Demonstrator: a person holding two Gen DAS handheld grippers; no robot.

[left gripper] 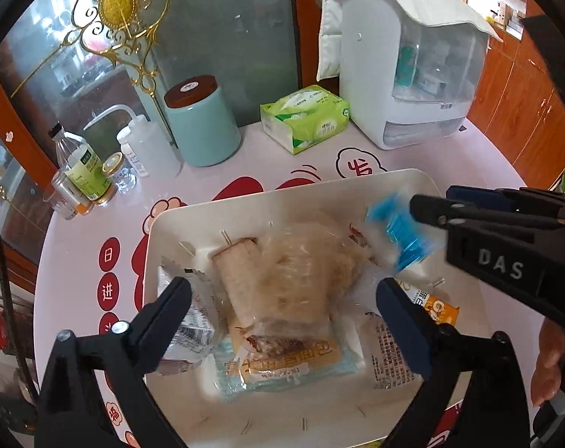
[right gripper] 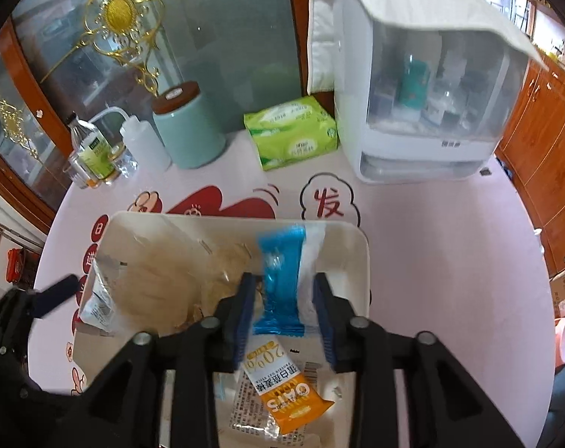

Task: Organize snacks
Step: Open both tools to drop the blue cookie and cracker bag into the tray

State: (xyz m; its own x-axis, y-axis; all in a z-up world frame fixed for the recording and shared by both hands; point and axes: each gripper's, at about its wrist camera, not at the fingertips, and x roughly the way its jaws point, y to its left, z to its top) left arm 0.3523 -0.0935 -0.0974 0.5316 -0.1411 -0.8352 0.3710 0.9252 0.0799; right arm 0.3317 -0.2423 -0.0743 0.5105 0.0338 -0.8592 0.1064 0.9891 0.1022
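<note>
A white tray (left gripper: 282, 190) (right gripper: 364, 261) on the pink table holds several wrapped snacks. Among them are a clear bag of pale bread (left gripper: 305, 272), a brown roll (left gripper: 234, 272), a yellow-labelled packet (left gripper: 282, 358), a silver packet (left gripper: 193, 317) (right gripper: 99, 298) and an orange oat bar (left gripper: 439, 310) (right gripper: 293, 399). My left gripper (left gripper: 282, 287) hangs wide open over the tray's middle, gripping nothing. My right gripper (right gripper: 285, 280) (left gripper: 428, 205) is over the tray's right side. Its jaws stand partly apart, and a blue packet (right gripper: 280, 261) (left gripper: 394, 231) sits loose and blurred between them.
Behind the tray stand a teal canister (left gripper: 204, 123), a green tissue pack (left gripper: 305, 117), a white cloth-covered cabinet (left gripper: 405, 74), a squeeze bottle (left gripper: 152, 149) and small bottles (left gripper: 81, 168). A glass door is at the back. A hand (left gripper: 551, 358) shows at the right edge.
</note>
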